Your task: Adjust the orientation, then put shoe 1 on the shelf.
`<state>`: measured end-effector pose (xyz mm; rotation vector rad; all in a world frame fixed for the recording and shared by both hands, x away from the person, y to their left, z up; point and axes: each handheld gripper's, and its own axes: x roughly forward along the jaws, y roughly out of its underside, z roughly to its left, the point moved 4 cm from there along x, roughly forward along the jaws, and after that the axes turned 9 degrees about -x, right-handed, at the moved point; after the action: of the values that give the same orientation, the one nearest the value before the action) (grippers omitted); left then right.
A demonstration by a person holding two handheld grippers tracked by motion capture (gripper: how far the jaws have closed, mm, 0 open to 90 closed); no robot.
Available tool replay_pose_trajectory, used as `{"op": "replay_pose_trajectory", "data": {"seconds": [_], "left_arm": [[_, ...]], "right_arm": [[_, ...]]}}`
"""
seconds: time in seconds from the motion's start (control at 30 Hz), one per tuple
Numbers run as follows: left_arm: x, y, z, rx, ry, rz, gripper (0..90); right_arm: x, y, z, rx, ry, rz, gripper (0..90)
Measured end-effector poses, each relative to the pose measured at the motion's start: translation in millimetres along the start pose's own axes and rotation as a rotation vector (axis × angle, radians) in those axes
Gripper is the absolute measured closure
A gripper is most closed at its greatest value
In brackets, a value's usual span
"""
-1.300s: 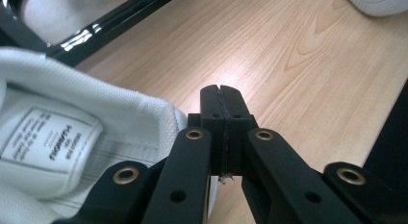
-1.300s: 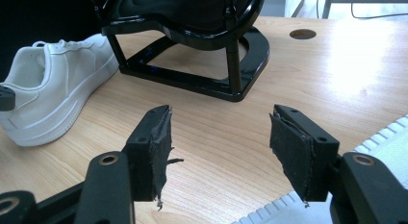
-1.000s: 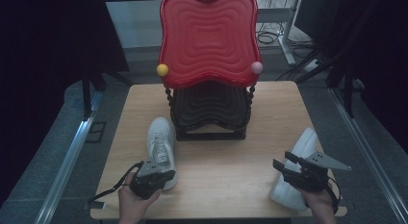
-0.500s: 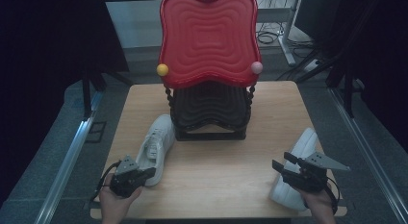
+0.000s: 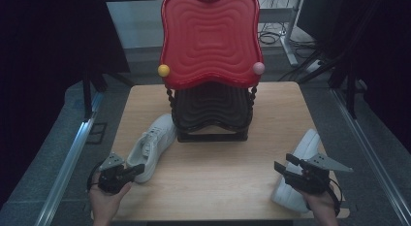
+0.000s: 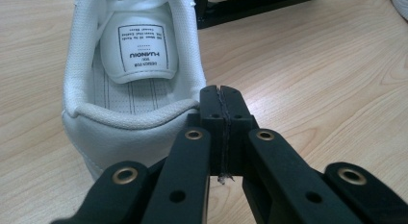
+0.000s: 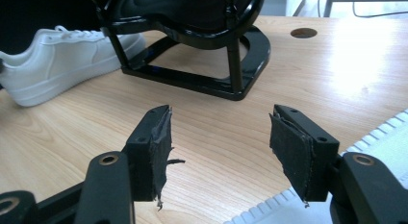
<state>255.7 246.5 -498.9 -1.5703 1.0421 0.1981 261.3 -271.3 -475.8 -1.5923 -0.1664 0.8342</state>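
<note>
A white sneaker (image 5: 155,143) lies slanted on the wooden table (image 5: 218,187), toe toward the black stand (image 5: 211,109) and heel toward the near left. My left gripper (image 5: 139,169) is right at that heel. In the left gripper view its jaws (image 6: 221,96) are pressed flat together, nothing between them, their tips beside the right end of the sneaker's heel collar (image 6: 134,113). A second white sneaker (image 5: 303,153) lies at the right table edge, sole showing (image 7: 380,137). My right gripper (image 5: 282,167) hovers over it, open (image 7: 221,132), with worn pads (image 7: 161,137).
A black stand holds a large red wavy tray (image 5: 211,37) upright at the table's back centre, with a yellow ball (image 5: 164,70) and a pink ball (image 5: 259,68) at its sides. A cable hole (image 7: 303,32) sits in the tabletop. Bare wood stretches between the two sneakers.
My left gripper has drawn back left toward the near edge. The left sneaker's heel swung with it, so the shoe now lies slanted. The right gripper has stayed put.
</note>
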Motion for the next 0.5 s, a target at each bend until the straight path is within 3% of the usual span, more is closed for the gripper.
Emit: {"op": "replay_pose_trajectory", "data": {"seconds": [0.27,0.33,0.37,0.5], "left_arm": [[-6.5,-11.6,-16.3,0.061,0.047,-0.082,70.1],[-8.6,-19.5,-19.6,0.077,0.044,-0.112,56.3],[-9.2,-23.3,-20.1,0.073,0.037,-0.123,47.7],[-12.2,-41.3,-14.5,0.042,0.031,-0.165,39.1]], "right_arm": [[0.1,-1.7,3.1,0.003,-0.017,-0.005,39.4],[1.0,-1.9,4.4,0.003,-0.021,-0.004,39.4],[2.2,-1.8,5.2,-0.003,-0.024,-0.001,39.5],[1.9,-1.6,5.9,-0.005,-0.023,-0.001,39.4]]}}
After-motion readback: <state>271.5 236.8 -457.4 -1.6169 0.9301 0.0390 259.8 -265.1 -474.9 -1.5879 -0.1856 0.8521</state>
